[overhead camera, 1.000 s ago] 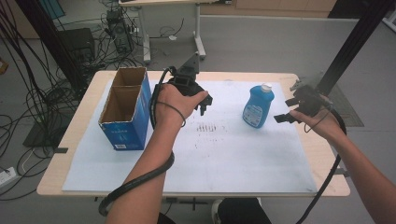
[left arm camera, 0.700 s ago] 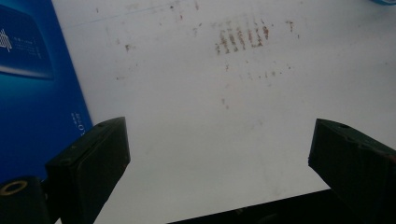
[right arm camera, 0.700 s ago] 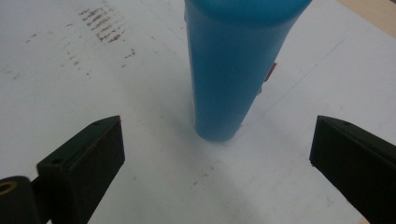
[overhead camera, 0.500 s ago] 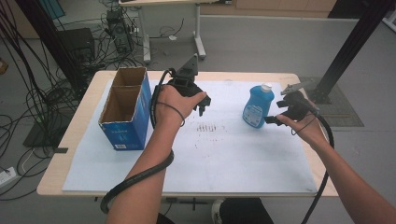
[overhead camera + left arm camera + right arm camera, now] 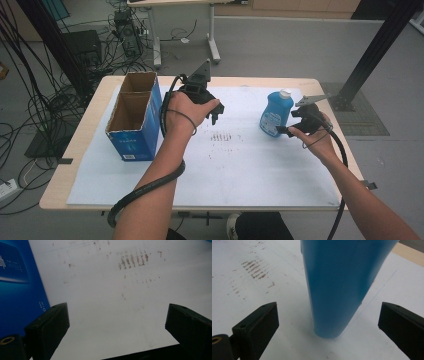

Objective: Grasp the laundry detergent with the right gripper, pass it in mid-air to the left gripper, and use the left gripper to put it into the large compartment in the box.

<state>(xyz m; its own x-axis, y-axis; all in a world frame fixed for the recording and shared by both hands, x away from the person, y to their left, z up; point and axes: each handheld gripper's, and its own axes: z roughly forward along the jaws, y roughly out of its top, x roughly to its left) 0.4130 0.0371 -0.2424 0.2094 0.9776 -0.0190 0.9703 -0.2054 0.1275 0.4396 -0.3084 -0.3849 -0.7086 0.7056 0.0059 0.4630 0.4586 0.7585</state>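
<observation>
Jaws spread wide and touching nothing, the right gripper [image 5: 328, 322] has moved in to flank the upright blue bottle [image 5: 276, 112] near the tabletop's right edge, while the left gripper [image 5: 117, 322], equally spread, hovers empty beside the blue box [image 5: 134, 117].

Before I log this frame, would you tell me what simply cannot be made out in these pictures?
- Blue bottle: its top is cut off by the upper edge of the right gripper view; its label is too small to read in the high view.
- Cardboard box: the compartment bottoms are shadowed by its walls in the high view; its print is blurred in the left gripper view.
</observation>
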